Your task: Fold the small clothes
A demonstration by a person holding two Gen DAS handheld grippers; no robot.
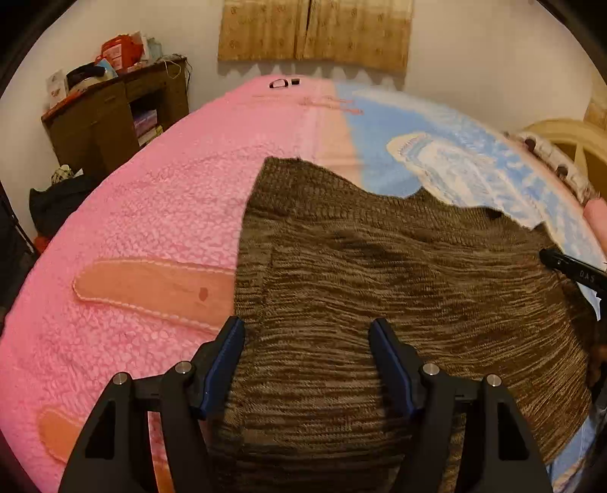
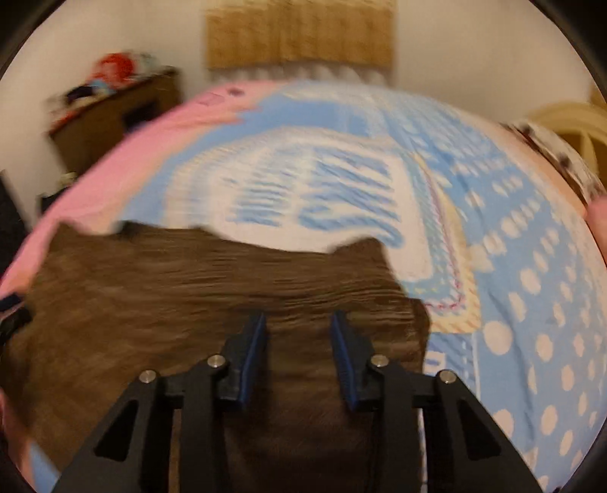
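A brown knitted garment lies spread flat on the bed's pink and blue blanket. My left gripper is open and hovers over the garment's near left part, holding nothing. My right gripper is open over the garment's near right part, near its right edge, and holds nothing. The right wrist view is blurred by motion. The right gripper's black tip shows at the right edge of the left wrist view, over the garment's right side.
A wooden desk with clutter stands at the back left beside the bed. A curtain hangs on the far wall. A cream headboard and patterned pillow are at the right. A dark bag sits on the floor at left.
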